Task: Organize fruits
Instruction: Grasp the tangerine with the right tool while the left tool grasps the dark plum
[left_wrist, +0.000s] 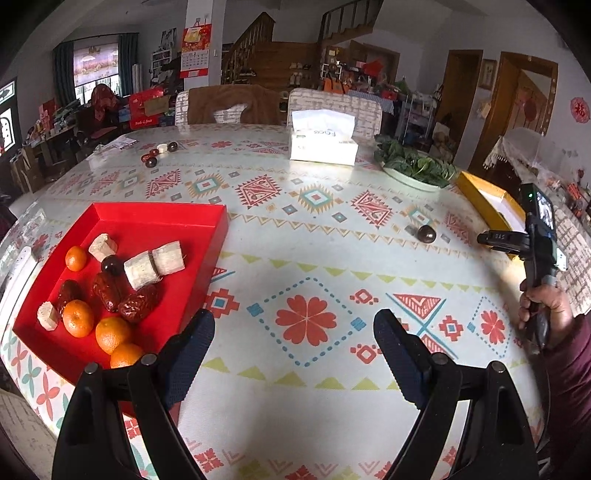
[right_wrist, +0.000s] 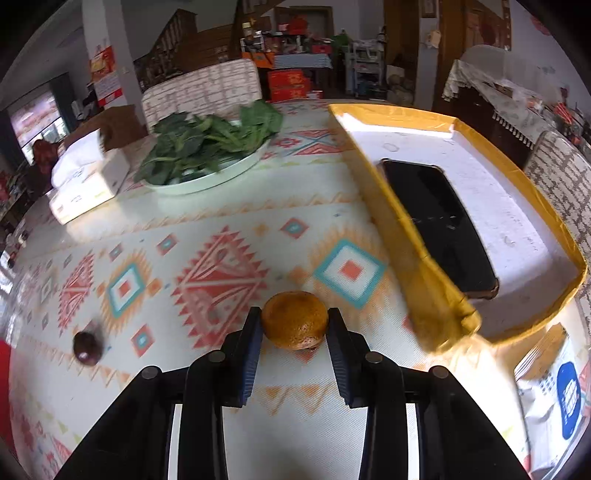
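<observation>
Right wrist view gives us the grip first: our right gripper (right_wrist: 293, 325) has its two pads closed against the sides of a small orange fruit (right_wrist: 294, 319), which sits low between the tips, on or just above the patterned table (right_wrist: 207, 229). Contact looks to be near the ends of the pads, so we judge the hold shallow; the round, firm skin could squirt forward if we lift fast or tilt. The yellow-rimmed box (right_wrist: 436, 291) with a phone (right_wrist: 439, 225) in it stands just to the right, and a sideways swing could clip its torn corner.

Our left gripper (left_wrist: 293, 332) hangs with jaws wide apart and nothing between them, over bare tablecloth beside the red tray (left_wrist: 155, 225). The tray already carries oranges, red dates and pale cut pieces, crowded toward its near side, so a fruit dropped in from height may bounce out or knock the pile. A dark round fruit (right_wrist: 87, 348) lies loose on the table to the left, and we could nudge it into a roll when crossing toward the tray.
</observation>
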